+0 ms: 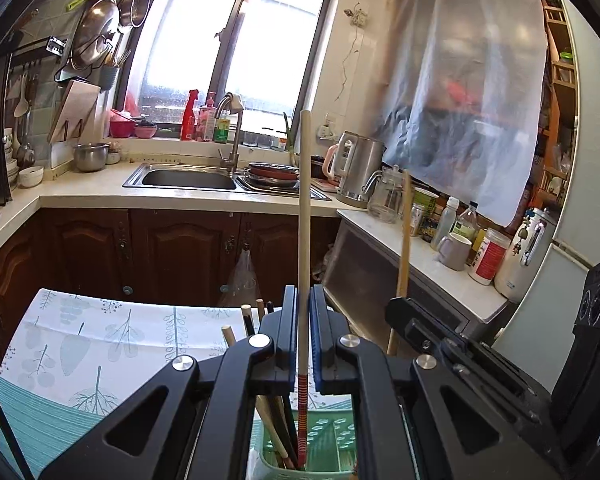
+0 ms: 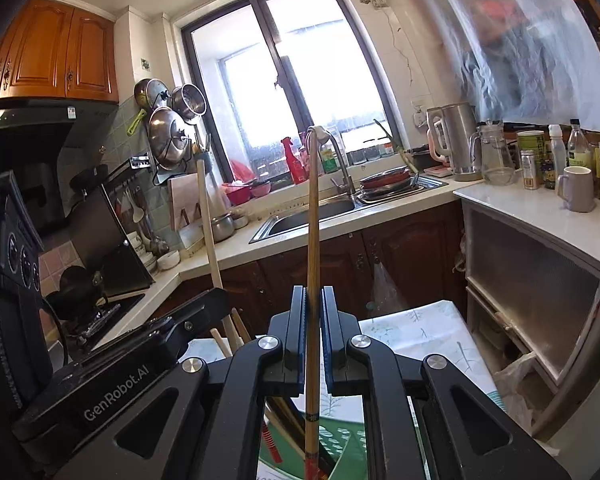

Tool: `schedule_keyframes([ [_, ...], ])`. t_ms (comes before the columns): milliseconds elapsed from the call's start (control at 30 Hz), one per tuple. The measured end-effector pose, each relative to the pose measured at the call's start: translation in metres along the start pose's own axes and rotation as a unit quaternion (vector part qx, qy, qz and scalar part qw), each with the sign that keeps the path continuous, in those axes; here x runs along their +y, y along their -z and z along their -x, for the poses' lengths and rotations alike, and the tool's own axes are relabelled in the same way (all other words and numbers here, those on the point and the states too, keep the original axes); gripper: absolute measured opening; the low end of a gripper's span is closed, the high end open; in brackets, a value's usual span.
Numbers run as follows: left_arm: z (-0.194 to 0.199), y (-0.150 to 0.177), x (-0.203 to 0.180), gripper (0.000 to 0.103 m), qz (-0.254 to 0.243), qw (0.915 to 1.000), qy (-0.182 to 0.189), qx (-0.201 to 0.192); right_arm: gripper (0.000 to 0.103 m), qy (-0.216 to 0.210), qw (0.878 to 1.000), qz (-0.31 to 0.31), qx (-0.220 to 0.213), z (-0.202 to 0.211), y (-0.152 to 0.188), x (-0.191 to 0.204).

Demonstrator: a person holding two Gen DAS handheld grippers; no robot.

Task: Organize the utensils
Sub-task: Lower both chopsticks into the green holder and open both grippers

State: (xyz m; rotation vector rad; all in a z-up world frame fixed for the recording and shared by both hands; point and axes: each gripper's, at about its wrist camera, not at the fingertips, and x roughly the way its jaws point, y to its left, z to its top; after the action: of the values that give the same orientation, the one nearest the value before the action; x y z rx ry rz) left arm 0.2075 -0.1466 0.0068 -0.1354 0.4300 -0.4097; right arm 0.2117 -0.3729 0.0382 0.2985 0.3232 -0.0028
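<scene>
My left gripper [image 1: 303, 300] is shut on a pale wooden chopstick [image 1: 304, 208] with a red-striped lower end, held upright, its foot inside a green utensil basket [image 1: 332, 440]. My right gripper [image 2: 313, 300] is shut on a darker bamboo chopstick [image 2: 312, 220], also upright, its red lower end over the same green basket [image 2: 340, 444]. The basket holds several more chopsticks [image 1: 276, 428]. The right gripper and its chopstick [image 1: 403, 240] show at the right of the left wrist view. The left gripper's chopstick [image 2: 208, 224] shows at the left of the right wrist view.
The basket stands on a table with a leaf-print cloth [image 1: 100, 344]. Behind are dark wood cabinets [image 1: 172, 248], a steel sink [image 1: 188, 178] with faucet, stacked pans [image 1: 272, 174], a kettle [image 1: 358, 168], bottles and a mug [image 1: 454, 250] on the right counter. A stove [image 2: 96, 312] lies at left.
</scene>
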Motion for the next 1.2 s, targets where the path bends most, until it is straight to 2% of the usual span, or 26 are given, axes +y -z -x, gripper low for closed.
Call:
schedule_keyframes([
  [133, -0.007, 0.005, 0.000, 0.004, 0.005, 1.0000, -0.002, -0.002, 0.007, 0.001, 1.000, -0.004, 0.002, -0.025, 0.015, -0.001],
  [267, -0.008, 0.009, 0.005, 0.004, 0.011, 0.9999, 0.003, -0.002, 0.007, -0.009, 1.000, -0.017, -0.008, -0.037, 0.011, -0.008],
  [433, -0.011, 0.015, 0.011, 0.004, 0.020, 0.9998, 0.007, 0.001, 0.007, -0.011, 1.000, -0.009, -0.025, -0.036, 0.003, -0.002],
  [667, -0.011, 0.029, 0.020, 0.004, 0.022, 0.9997, 0.004, 0.003, 0.007, -0.022, 0.999, 0.007, -0.036, -0.051, 0.013, 0.006],
  [867, -0.005, 0.039, 0.020, 0.004, 0.013, 0.9999, 0.004, 0.010, 0.007, -0.024, 0.999, 0.024, -0.021, -0.071, 0.041, 0.003],
  [1033, 0.005, 0.045, 0.021, 0.004, 0.021, 0.9995, 0.014, 0.020, 0.007, -0.019, 0.998, 0.046, -0.027, -0.079, 0.067, 0.003],
  [1200, 0.021, 0.050, 0.020, 0.004, 0.018, 0.9992, 0.022, 0.028, 0.006, -0.025, 0.998, 0.061, 0.008, -0.086, 0.102, 0.004],
])
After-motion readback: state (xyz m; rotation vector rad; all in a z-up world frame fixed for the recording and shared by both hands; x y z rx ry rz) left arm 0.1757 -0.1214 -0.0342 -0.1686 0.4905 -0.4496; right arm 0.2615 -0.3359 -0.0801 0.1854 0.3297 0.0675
